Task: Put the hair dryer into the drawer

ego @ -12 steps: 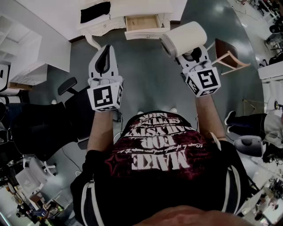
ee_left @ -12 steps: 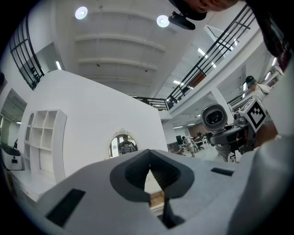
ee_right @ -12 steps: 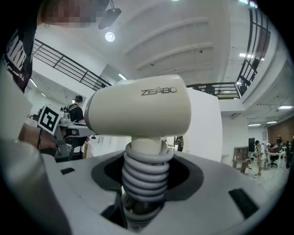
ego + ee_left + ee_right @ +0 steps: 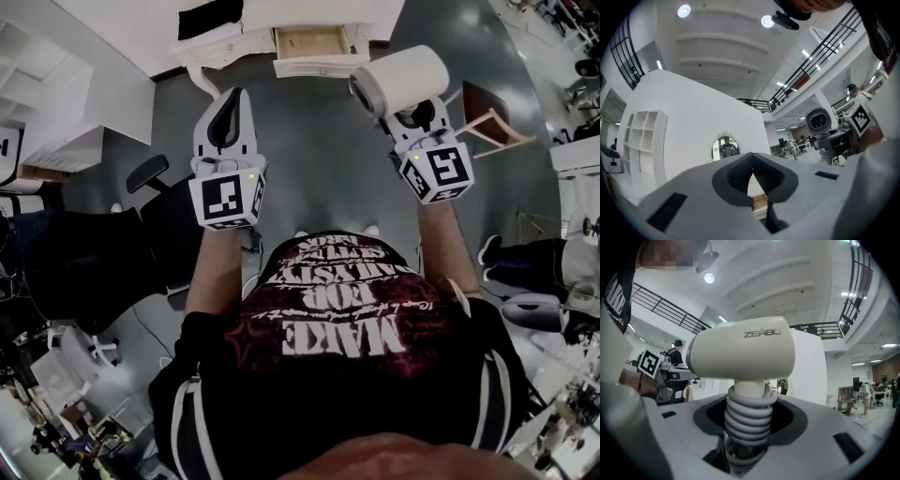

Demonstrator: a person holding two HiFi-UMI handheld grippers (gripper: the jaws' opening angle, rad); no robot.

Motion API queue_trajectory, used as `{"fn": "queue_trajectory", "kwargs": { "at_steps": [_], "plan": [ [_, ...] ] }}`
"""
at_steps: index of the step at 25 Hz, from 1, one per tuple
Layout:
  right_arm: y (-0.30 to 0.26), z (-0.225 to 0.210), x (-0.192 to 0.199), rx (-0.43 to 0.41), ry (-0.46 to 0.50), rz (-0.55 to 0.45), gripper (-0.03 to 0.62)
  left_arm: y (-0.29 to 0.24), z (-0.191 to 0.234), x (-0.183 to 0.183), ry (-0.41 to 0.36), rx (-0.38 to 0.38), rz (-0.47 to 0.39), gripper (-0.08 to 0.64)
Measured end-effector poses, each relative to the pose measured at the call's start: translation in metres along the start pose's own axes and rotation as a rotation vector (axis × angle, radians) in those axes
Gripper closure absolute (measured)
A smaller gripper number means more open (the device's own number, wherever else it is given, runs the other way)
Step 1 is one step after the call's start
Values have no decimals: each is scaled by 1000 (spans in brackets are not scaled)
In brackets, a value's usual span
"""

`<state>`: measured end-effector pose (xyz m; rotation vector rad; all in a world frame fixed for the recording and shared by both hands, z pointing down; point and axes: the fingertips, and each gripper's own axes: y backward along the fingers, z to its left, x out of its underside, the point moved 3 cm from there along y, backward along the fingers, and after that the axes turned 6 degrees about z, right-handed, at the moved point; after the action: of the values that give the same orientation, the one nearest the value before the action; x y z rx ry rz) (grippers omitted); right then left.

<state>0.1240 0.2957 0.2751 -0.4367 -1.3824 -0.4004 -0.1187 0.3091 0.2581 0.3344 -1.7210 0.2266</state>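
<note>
The cream hair dryer [image 4: 398,80] is held level in front of me, and my right gripper [image 4: 417,117] is shut on its handle. In the right gripper view the dryer [image 4: 740,350] fills the middle, with a grey cord coiled round the handle between the jaws of the right gripper [image 4: 747,427]. My left gripper [image 4: 229,97] is held out beside it at the left, shut and empty; in its own view the left gripper [image 4: 752,161] has its tips together. The open wooden drawer [image 4: 312,42] of a white dressing table [image 4: 220,42] lies ahead, beyond both grippers.
A white shelf unit [image 4: 56,103] stands at the left, with a black office chair [image 4: 141,178] near it. A wooden chair [image 4: 487,122] stands at the right. An oval mirror [image 4: 724,147] hangs on the white wall above the dresser. Grey floor lies between me and the drawer.
Both grippers and the dresser sit slightly higher and further right in the head view. The hold on the hair dryer is the same.
</note>
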Motion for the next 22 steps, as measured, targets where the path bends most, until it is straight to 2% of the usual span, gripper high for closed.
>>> {"fn": "queue_trajectory", "kwargs": {
  "at_steps": [5,11,22],
  "plan": [
    [2,11,2,-2,-10,9,371,9,8,-5,10,1,-23,557],
    [4,25,0,-1,-11,7,371,12,13,9,20,23,-3,557],
    [13,43,-5,50,-25,9,371,26,31,13,35,58,-15,557]
  ]
}}
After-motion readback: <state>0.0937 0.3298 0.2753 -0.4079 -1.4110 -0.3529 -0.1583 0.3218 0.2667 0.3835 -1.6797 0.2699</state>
